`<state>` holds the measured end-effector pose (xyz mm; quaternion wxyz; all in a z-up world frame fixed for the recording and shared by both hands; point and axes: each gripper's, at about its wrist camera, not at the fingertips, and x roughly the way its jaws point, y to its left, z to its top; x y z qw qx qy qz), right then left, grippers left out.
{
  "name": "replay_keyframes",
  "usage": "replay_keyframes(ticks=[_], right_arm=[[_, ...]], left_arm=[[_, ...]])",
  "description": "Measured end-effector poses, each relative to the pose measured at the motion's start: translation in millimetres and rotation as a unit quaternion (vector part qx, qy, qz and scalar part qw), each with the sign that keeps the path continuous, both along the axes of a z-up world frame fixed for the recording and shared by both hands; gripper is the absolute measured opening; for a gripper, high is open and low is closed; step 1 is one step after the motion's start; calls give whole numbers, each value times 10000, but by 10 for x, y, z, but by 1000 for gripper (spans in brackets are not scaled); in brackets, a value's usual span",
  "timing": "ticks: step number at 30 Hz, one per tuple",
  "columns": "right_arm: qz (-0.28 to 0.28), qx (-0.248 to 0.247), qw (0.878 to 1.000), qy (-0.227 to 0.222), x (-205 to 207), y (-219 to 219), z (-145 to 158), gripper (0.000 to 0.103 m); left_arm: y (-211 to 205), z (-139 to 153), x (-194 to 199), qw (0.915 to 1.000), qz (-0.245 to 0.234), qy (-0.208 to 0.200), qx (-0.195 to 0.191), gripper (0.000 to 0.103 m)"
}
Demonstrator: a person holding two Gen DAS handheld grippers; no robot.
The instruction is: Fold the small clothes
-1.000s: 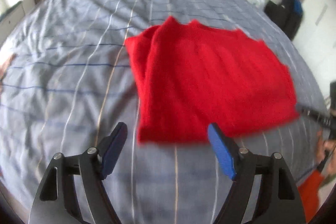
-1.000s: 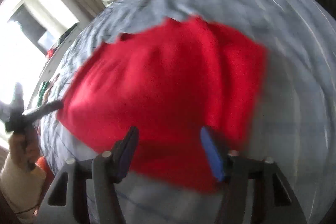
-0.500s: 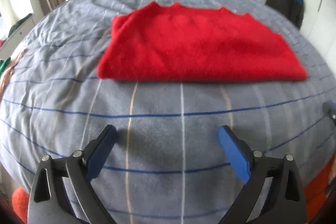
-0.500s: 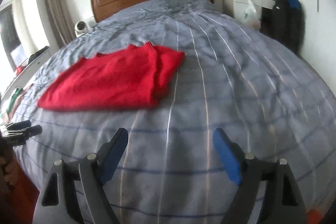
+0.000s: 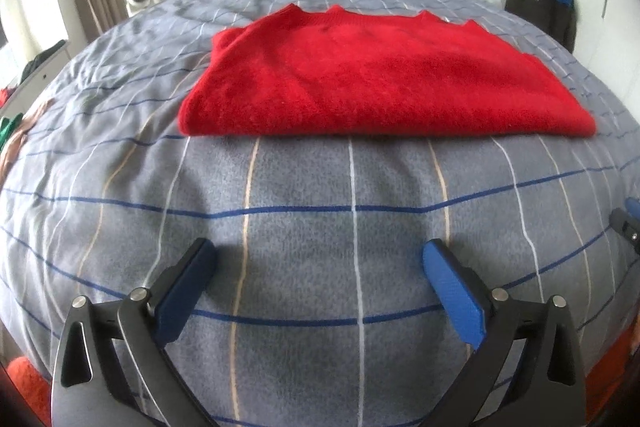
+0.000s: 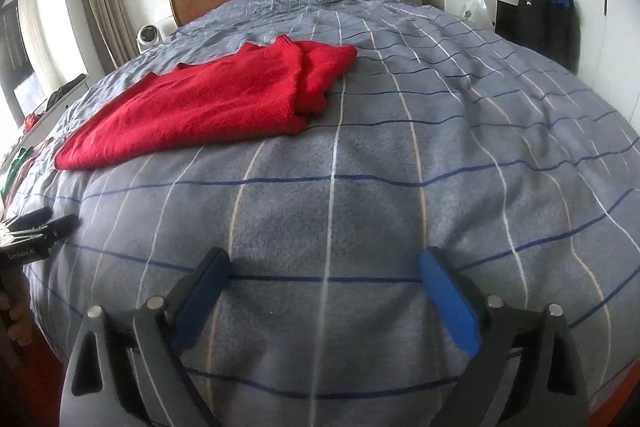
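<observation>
Both hand-held grippers, left point(image 5: 316, 273) and right point(image 6: 324, 277), have backed off, jaws spread and empty, leaving the folded red knitted sweater point(image 5: 372, 83) flat on the grey checked bed cover point(image 5: 320, 195), so this fold looks finished.

**Both grippers hanging wide and empty**

The left gripper point(image 5: 316, 263) is hovering with its blue-padded fingers point(image 5: 454, 291) spread far apart, gripping nothing. The right gripper point(image 6: 324, 269) is doing likewise, jaws parted wide, its pads point(image 6: 448, 297) holding nothing between them.
</observation>
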<state>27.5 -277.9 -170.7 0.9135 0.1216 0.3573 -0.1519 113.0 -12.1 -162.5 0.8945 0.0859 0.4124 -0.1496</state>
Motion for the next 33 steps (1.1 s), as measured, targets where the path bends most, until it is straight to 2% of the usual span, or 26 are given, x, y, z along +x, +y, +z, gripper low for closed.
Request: replay_keyframes(ticks=[8,33], right_arm=[[81,-192,9998,43,29,101,-57,103],[82,-188,9998,67,36,106,-66,103]], left_arm=[[-8,-12,-26,10000,-49,-19,18,103],[-29,-3,-41,9999,-123,30,66,103]])
